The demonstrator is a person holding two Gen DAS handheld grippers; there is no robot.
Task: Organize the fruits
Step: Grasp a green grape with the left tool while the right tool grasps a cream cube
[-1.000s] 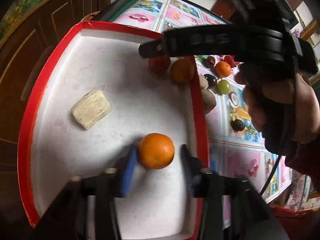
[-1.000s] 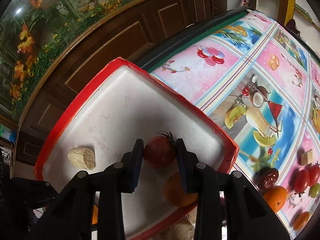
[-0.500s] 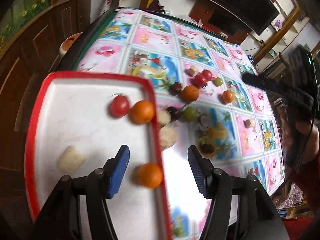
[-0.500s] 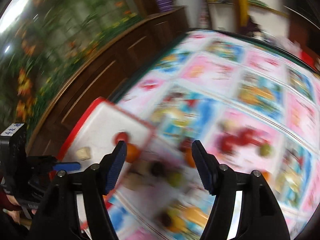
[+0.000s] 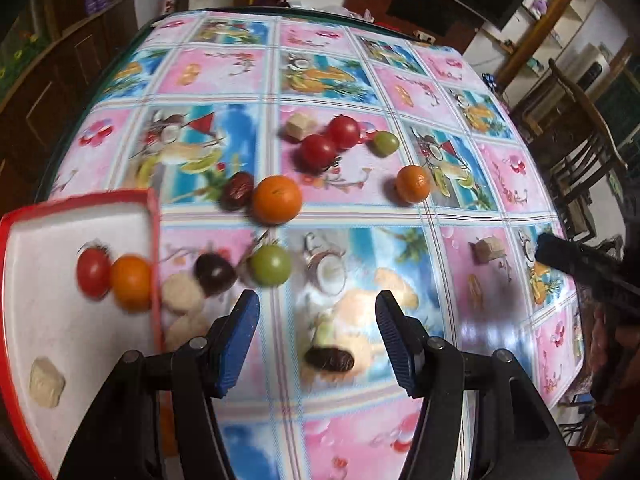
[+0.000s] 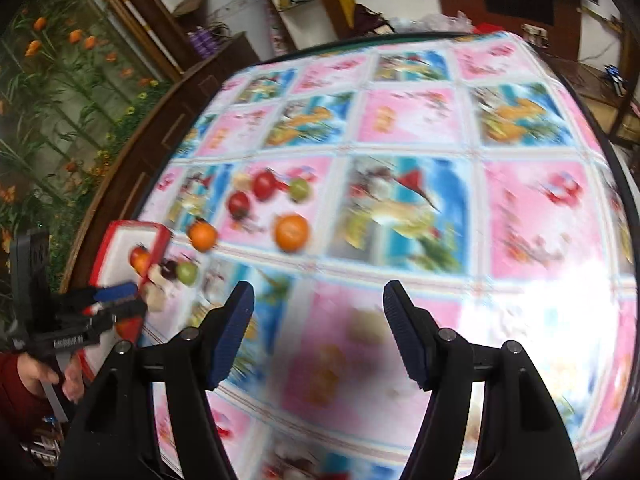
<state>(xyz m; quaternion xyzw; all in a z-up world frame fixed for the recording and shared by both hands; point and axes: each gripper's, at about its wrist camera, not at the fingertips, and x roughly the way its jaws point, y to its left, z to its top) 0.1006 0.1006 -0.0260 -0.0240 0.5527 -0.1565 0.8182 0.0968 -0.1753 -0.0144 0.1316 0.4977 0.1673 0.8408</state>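
The red-rimmed white tray [image 5: 154, 240] at the left holds a tomato [image 5: 93, 272], an orange [image 5: 131, 281] and a beige cube [image 5: 46, 377]. My left gripper [image 5: 316, 336] hangs open over the tablecloth just right of the tray, with a dark date [image 5: 329, 359] lying on the cloth below the gap. A green fruit [image 5: 271, 265] and a dark fruit [image 5: 215, 273] lie just beyond its left finger. Farther off are a big orange [image 5: 277, 199], two tomatoes [image 5: 318, 151] and a small orange [image 5: 413, 184]. My right gripper [image 6: 318, 332] is open and empty above blurred cloth, well right of the tray [image 6: 120, 236].
Beige lumps [image 5: 182, 292] lie against the tray's outer rim. A second beige cube [image 5: 488, 248] sits at the right, another [image 5: 300, 127] by the tomatoes. A hand in a red sleeve [image 6: 40, 372] holds the left tool. Wooden cabinets and chairs ring the table.
Both grippers have opened, leaving the orange and the tomato in the tray. Both have swung away from the tray to the right and out over the tablecloth.
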